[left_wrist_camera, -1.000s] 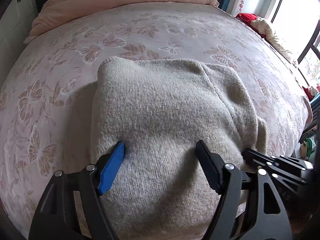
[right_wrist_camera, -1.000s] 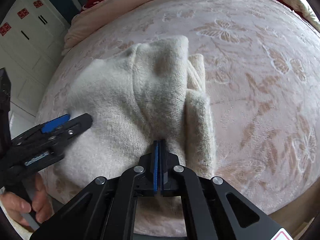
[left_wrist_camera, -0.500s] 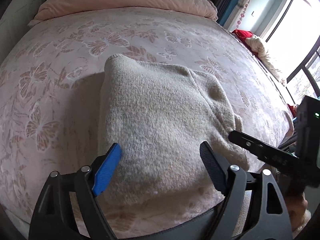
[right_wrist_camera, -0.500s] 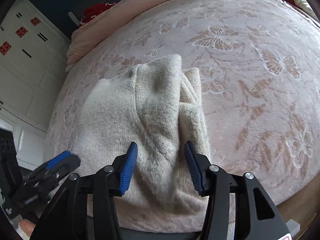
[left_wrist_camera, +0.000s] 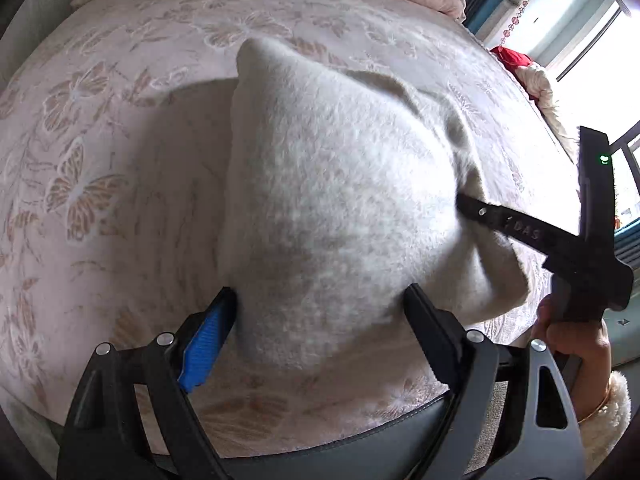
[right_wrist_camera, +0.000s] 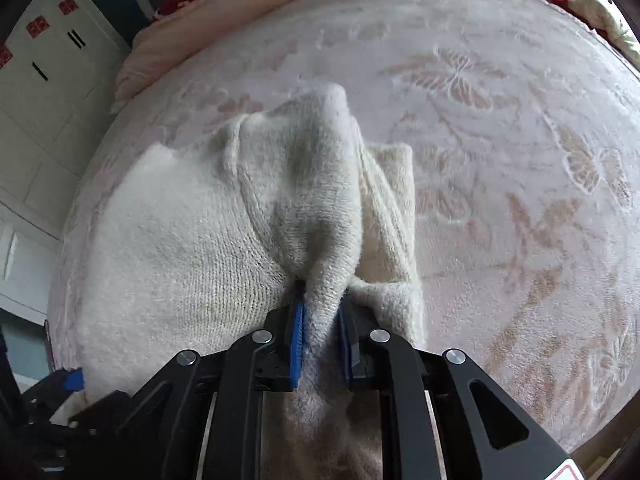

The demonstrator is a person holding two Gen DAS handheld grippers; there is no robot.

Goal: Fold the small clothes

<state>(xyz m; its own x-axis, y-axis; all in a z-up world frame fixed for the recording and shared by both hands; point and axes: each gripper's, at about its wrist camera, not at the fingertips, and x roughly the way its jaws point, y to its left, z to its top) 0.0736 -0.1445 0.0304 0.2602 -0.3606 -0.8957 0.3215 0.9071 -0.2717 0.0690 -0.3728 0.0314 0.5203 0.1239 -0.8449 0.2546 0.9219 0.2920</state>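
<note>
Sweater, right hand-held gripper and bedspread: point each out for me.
sweater (right_wrist_camera: 168,240): right wrist view, on its broad knit panel.
right hand-held gripper (right_wrist_camera: 320,312): right wrist view, midway between fingertips closing on a sweater fold.
bedspread (right_wrist_camera: 520,184): right wrist view, on bare butterfly-patterned cloth.
</note>
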